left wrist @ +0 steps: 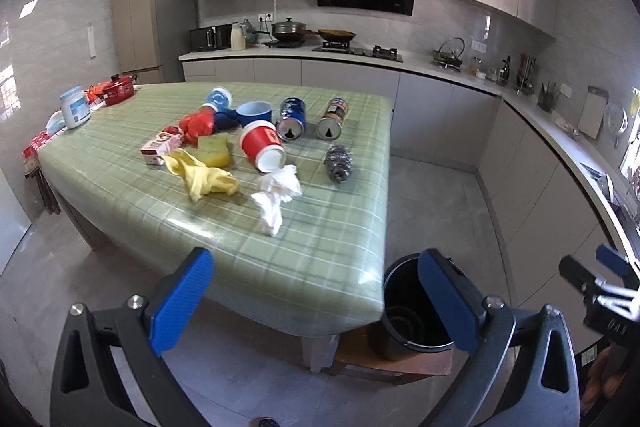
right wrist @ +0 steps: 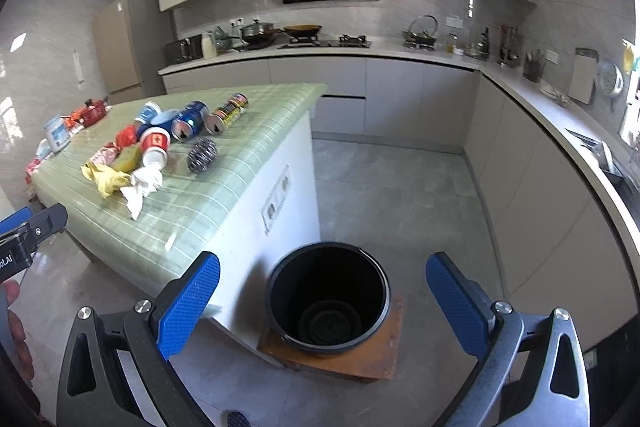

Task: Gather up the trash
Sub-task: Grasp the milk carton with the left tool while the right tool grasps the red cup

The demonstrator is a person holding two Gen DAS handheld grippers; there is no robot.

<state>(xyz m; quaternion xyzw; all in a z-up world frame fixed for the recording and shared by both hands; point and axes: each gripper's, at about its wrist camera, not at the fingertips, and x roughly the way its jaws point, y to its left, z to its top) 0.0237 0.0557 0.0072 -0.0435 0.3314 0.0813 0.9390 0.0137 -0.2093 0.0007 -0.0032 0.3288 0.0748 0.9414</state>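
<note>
Trash lies scattered on the green checked table (left wrist: 328, 251): a crumpled white tissue (left wrist: 276, 197), a tipped red paper cup (left wrist: 262, 146), a yellow rubber glove (left wrist: 202, 177), a yellow sponge (left wrist: 214, 149), a pink carton (left wrist: 162, 147), a blue can (left wrist: 292, 118), a brown can (left wrist: 333, 118) and a steel scourer (left wrist: 338, 163). A black bin (right wrist: 328, 301) stands on a low wooden stool (right wrist: 384, 355) off the table's near right corner. My left gripper (left wrist: 316, 291) hangs open before the table's near edge. Above the bin my right gripper (right wrist: 324, 299) is open and holds nothing.
A red pot (left wrist: 118, 89) and a white jar (left wrist: 74, 107) sit at the table's far left. Blue cups (left wrist: 256, 111) lie behind the red cup. Kitchen counters (right wrist: 520, 91) run along the back and right walls, with grey floor (right wrist: 400, 187) between them and the table.
</note>
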